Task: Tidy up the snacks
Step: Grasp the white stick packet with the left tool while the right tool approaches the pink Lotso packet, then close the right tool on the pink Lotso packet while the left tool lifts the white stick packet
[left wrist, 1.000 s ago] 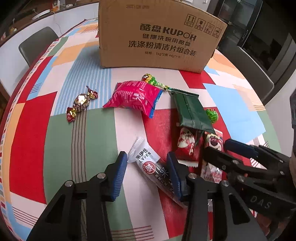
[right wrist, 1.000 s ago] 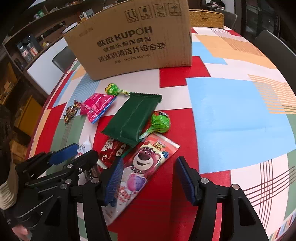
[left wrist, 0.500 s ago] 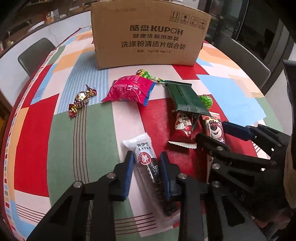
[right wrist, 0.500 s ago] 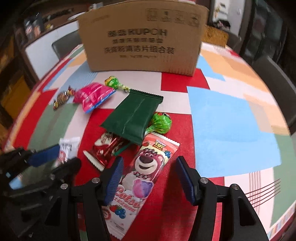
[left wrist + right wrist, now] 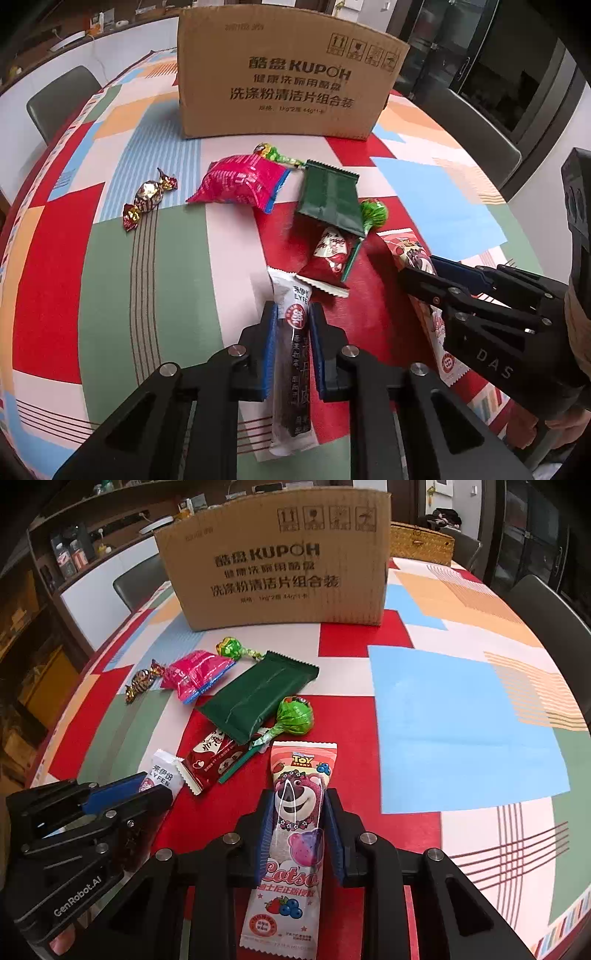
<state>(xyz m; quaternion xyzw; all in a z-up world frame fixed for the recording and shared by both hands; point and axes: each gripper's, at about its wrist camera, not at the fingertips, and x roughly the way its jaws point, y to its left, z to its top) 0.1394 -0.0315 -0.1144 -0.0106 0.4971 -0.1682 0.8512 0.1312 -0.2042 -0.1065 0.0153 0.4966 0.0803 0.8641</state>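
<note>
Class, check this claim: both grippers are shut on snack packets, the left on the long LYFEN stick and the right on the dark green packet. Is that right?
One detail is wrong. The right gripper is shut on the Lotso bear packet, not the dark green packet, which lies untouched farther up the table, as the right wrist view shows. The left gripper is indeed shut on the LYFEN stick.

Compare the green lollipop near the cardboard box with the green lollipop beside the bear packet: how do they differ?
The lollipop near the cardboard box has a yellow-green wrapper; the lollipop beside the bear packet is plain bright green and looks bigger, though it is closer. The first lies against the dark green packet's far end, the second at its near end, stick pointing toward the camera. Both lie flat on the tablecloth, untouched.
</note>
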